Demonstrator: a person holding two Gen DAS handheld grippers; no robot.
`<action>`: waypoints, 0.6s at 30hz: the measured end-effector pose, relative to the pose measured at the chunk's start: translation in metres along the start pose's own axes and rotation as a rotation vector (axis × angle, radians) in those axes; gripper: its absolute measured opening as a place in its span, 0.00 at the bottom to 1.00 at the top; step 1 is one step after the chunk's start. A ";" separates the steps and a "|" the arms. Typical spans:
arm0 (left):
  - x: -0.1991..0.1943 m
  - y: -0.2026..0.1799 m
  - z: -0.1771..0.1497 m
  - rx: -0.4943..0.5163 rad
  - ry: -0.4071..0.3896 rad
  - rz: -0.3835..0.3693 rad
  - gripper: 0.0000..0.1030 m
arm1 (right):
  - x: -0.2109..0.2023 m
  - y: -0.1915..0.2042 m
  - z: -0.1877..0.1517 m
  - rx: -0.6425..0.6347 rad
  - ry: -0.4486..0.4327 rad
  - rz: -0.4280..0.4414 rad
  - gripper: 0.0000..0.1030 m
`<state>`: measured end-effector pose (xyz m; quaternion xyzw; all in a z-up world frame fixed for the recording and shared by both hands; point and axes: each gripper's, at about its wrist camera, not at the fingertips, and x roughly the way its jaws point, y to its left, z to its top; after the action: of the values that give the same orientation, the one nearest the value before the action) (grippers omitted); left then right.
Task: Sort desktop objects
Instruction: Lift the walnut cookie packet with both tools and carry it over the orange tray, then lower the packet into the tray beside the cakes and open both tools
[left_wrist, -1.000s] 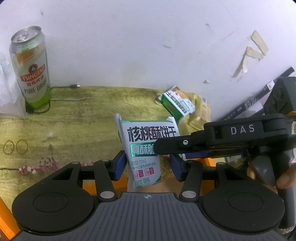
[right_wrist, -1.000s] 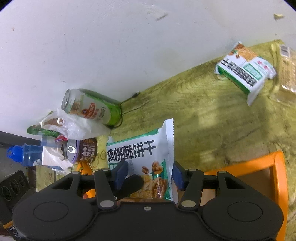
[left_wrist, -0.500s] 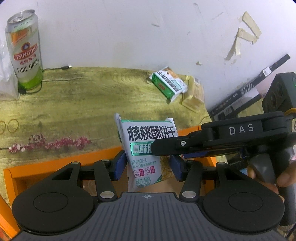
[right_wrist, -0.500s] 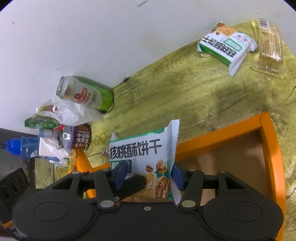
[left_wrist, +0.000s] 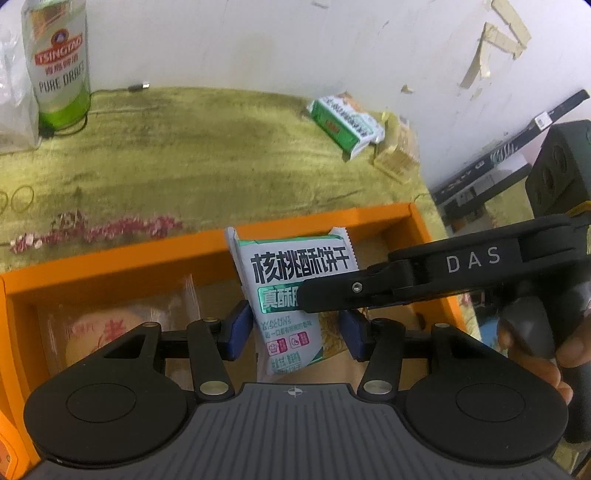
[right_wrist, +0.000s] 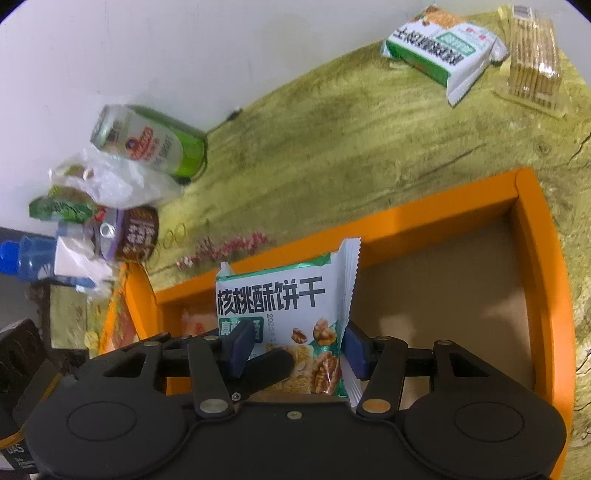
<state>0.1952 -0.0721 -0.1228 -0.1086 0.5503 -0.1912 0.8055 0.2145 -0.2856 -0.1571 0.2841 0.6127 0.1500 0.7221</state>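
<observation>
At the far left of the left wrist view a green and white beer can (left_wrist: 57, 64) stands upright on the desk (left_wrist: 207, 147) against the white wall, with a crumpled clear plastic bag (left_wrist: 13, 110) just beside it. Nearer, an orange tray (left_wrist: 122, 267) lies on the desk; in its left part sits a round cake in clear wrap (left_wrist: 110, 332).

In the middle, the left tongs (left_wrist: 293, 330) are closed on a walnut biscuit packet (left_wrist: 284, 295) — blue pads against both side edges, the packet upright and above the tray's floor. From the right, the right tongs (left_wrist: 314, 299) reach across in profile and grip the same packet at its right side; a hand (left_wrist: 535, 343) holds their grip. Farther right on the desk, beyond the tray, lie a second green and white biscuit packet (left_wrist: 343, 122) and, touching it, a clear pack of crackers (left_wrist: 397, 147).

In the right wrist view, the left edge holds a cluster — a blue bottle (right_wrist: 26, 254), a brown cup (right_wrist: 136, 232), the plastic bag (right_wrist: 110, 181) and the beer can (right_wrist: 147, 142). The right tongs (right_wrist: 295, 349) pinch the walnut biscuit packet (right_wrist: 280, 306) between blue pads, with a black finger of the left tongs (right_wrist: 267, 369) across its lower face. The tray's right compartment (right_wrist: 443, 295) beneath shows bare floor. Top right lie the second packet (right_wrist: 439, 51) and the crackers (right_wrist: 533, 55).
</observation>
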 end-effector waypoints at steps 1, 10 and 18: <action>0.001 0.001 -0.002 -0.002 0.005 0.001 0.50 | 0.002 -0.001 -0.001 -0.002 0.006 -0.002 0.50; 0.017 0.011 -0.013 -0.013 0.043 0.030 0.50 | 0.027 -0.003 -0.010 -0.030 0.053 -0.039 0.50; 0.026 0.018 -0.014 -0.019 0.056 0.035 0.51 | 0.040 0.000 -0.009 -0.070 0.062 -0.086 0.50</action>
<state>0.1939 -0.0668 -0.1573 -0.1012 0.5762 -0.1749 0.7919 0.2134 -0.2611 -0.1897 0.2273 0.6409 0.1490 0.7179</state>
